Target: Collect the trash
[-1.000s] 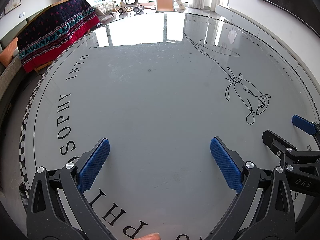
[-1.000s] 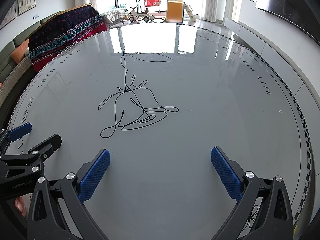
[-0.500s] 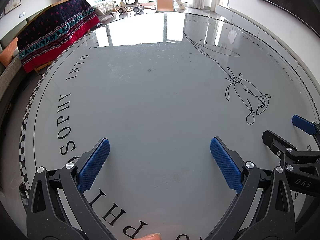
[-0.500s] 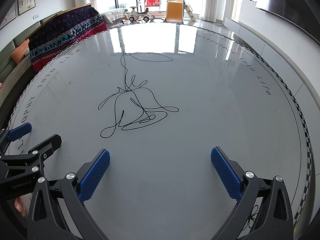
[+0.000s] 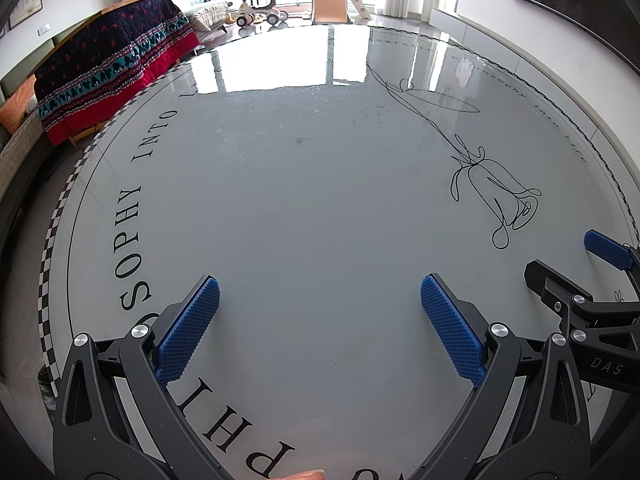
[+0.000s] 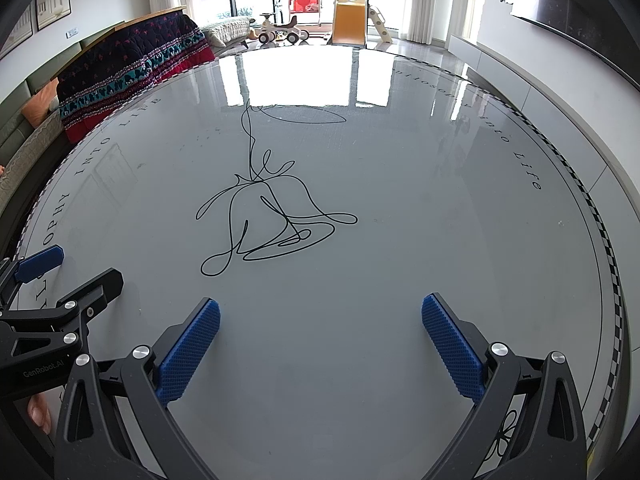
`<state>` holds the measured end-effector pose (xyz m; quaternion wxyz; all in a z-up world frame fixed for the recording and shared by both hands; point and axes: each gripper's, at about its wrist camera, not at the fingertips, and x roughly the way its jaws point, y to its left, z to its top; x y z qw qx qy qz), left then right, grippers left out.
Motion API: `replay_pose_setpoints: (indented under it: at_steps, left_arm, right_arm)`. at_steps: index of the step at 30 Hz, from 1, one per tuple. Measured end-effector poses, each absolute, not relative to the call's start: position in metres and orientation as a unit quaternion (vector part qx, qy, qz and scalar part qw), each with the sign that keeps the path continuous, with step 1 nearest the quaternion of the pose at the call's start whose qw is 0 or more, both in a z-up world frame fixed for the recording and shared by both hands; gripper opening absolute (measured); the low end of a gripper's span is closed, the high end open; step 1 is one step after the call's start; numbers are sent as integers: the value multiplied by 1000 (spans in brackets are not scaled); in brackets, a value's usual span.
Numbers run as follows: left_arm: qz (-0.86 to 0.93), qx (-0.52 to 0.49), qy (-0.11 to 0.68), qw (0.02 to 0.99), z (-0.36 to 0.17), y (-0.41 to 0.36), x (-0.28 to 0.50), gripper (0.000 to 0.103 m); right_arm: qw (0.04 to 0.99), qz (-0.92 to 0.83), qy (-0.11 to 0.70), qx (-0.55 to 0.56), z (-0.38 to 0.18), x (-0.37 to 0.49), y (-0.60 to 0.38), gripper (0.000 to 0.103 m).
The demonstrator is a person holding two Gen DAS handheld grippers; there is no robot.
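Nothing changed since second ago: left gripper (image 5: 318, 326) and right gripper (image 6: 320, 328) wide open, empty; no trash ahead on table (image 5: 320, 200); collecting not begun.

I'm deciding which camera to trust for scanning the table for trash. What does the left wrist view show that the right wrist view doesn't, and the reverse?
Only the left wrist view shows the large lettering along the near left rim and the right gripper entering at the right edge. Only the right wrist view shows the table's far right rim with "Life" and the left gripper at the left edge. Both show the glossy round table, the line-drawn flower, the patterned quilt, open jaws, and no trash.
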<state>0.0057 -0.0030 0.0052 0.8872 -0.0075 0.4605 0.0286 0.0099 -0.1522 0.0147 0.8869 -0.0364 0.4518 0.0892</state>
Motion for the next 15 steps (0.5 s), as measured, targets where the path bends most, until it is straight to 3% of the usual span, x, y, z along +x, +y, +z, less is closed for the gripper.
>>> replay_pose_setpoints:
  at_steps: [15]
  left_arm:
    - [29,-7,461,887,5,-2,6,97]
  right_arm:
    - [887,89,452,-36,15,9,-152,101]
